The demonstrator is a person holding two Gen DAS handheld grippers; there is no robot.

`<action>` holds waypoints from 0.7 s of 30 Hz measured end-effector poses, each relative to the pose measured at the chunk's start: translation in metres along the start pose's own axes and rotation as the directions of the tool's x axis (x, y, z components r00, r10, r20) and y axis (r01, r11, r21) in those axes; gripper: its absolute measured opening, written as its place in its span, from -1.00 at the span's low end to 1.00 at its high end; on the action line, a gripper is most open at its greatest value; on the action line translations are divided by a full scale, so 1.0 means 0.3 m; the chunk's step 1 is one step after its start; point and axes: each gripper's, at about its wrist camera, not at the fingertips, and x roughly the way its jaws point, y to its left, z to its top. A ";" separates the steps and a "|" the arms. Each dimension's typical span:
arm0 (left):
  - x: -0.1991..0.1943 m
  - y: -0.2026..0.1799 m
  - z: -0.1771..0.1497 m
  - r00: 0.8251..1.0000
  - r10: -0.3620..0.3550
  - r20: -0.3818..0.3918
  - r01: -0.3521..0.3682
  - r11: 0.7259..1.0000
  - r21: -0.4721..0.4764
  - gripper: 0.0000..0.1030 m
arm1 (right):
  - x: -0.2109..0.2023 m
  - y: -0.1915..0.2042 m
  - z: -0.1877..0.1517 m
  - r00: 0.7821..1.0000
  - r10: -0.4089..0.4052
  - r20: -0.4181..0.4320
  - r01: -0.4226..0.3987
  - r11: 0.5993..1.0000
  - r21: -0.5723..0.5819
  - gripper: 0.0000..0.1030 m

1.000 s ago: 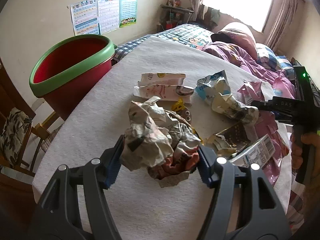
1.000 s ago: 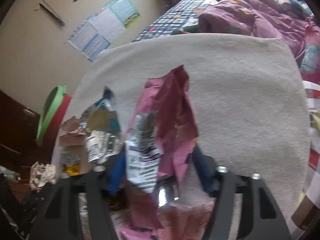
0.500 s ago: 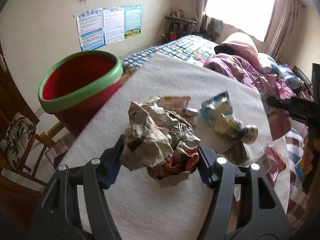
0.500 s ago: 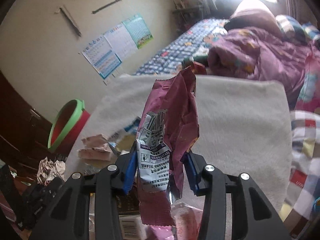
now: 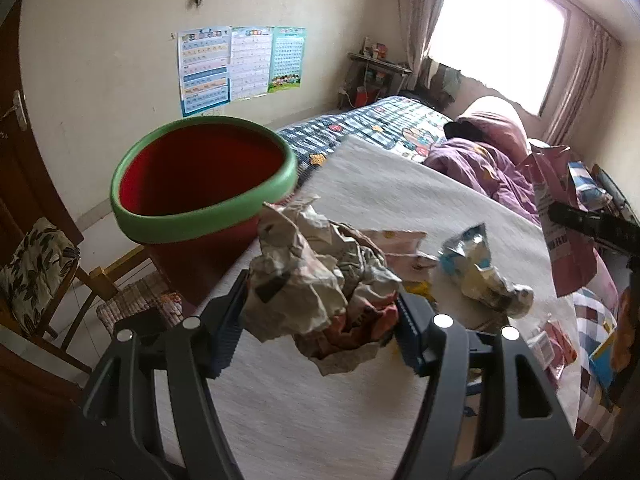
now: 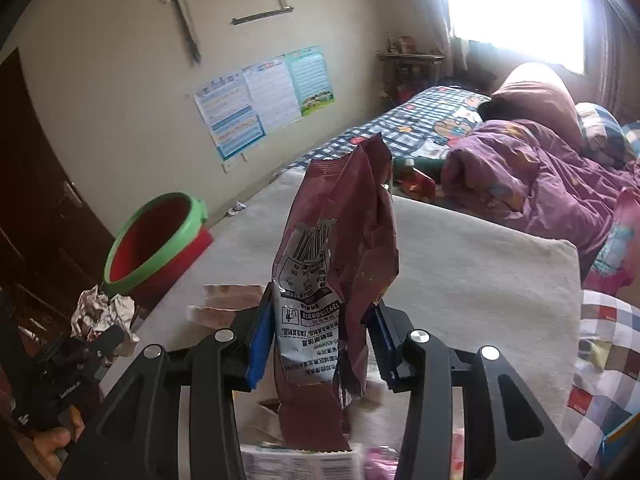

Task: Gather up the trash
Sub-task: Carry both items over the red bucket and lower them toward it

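My left gripper [image 5: 320, 320] is shut on a ball of crumpled paper [image 5: 316, 276], held above the white towel-covered table [image 5: 400, 184] and just right of a red bin with a green rim [image 5: 200, 188]. My right gripper [image 6: 318, 332] is shut on a maroon snack bag [image 6: 340, 264] that hangs upright above the table [image 6: 460, 264]. The red bin [image 6: 156, 240] stands off to the left of it, beyond the table edge. The left gripper [image 6: 92, 332] with its paper ball shows low on the left. The maroon bag [image 5: 560, 216] also shows at the right of the left wrist view.
A blue and silver wrapper [image 5: 480, 268], a pink pouch [image 5: 404, 240] and small cartons [image 5: 552, 344] lie on the table. A chair with a leaf-print cushion [image 5: 36, 264] stands left of the bin. A bed with purple bedding [image 6: 540, 168] lies behind.
Both grippers rose off the table with their loads. The left one moved toward the red bin, which now looms closer. The right one's jaws closed tighter on the maroon bag and lifted it upright.
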 end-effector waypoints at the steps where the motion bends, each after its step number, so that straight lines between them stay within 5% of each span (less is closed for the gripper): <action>1: 0.000 0.021 0.009 1.000 0.002 0.006 -0.002 1.000 -0.007 0.20 | 0.008 0.025 0.006 1.000 0.006 0.000 -0.006 1.000 -0.008 -0.18; 21: 0.083 0.380 0.282 0.996 0.064 0.061 -0.058 0.994 -0.089 0.20 | 0.266 0.492 0.157 0.982 0.184 -0.032 -0.187 0.974 -0.127 -0.17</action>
